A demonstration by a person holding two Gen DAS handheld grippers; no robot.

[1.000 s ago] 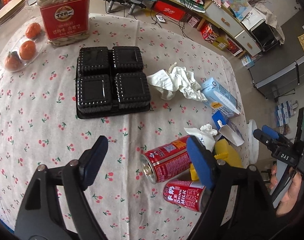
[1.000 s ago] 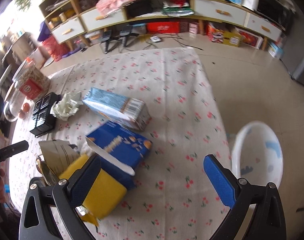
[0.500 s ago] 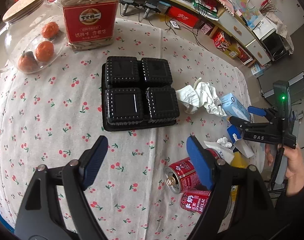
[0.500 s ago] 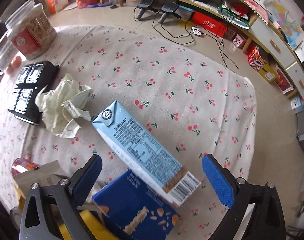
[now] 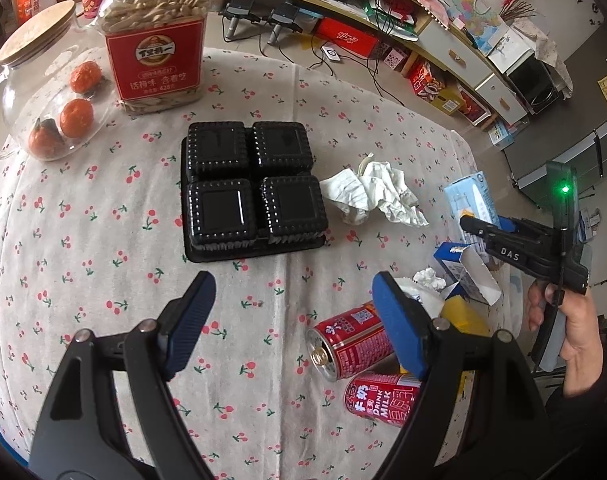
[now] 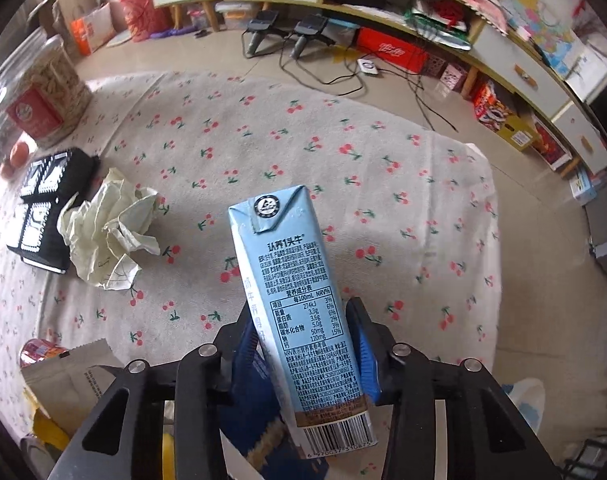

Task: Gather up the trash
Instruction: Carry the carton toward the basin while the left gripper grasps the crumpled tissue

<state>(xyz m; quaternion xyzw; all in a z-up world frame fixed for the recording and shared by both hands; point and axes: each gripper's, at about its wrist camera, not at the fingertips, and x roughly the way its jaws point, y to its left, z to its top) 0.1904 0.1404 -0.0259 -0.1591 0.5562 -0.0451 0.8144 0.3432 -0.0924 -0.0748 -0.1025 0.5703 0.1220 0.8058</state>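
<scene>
My right gripper point(image 6: 303, 340) is shut on a light blue milk carton point(image 6: 291, 280) lying on the cherry-print tablecloth point(image 6: 343, 152); it also shows in the left wrist view point(image 5: 473, 204) with the right gripper point(image 5: 483, 232) on it. My left gripper point(image 5: 291, 316) is open and empty above the cloth, beside two red drink cans point(image 5: 351, 344) point(image 5: 383, 398). Crumpled white paper point(image 5: 375, 194) point(image 6: 107, 236) and a black plastic tray point(image 5: 251, 184) lie in the middle. A blue snack box point(image 5: 463, 268) and a yellow packet point(image 5: 463, 316) lie at the right.
A seed jar with a red label point(image 5: 155, 40) and a glass jar with oranges point(image 5: 51, 92) stand at the far left. A beige pouch point(image 6: 71, 380) lies by the cans. The table's right edge drops to the floor, where a white stool point(image 6: 527, 400) stands.
My right gripper moved in over the milk carton and closed on it. My left gripper drew back and to the left a little and stays open.
</scene>
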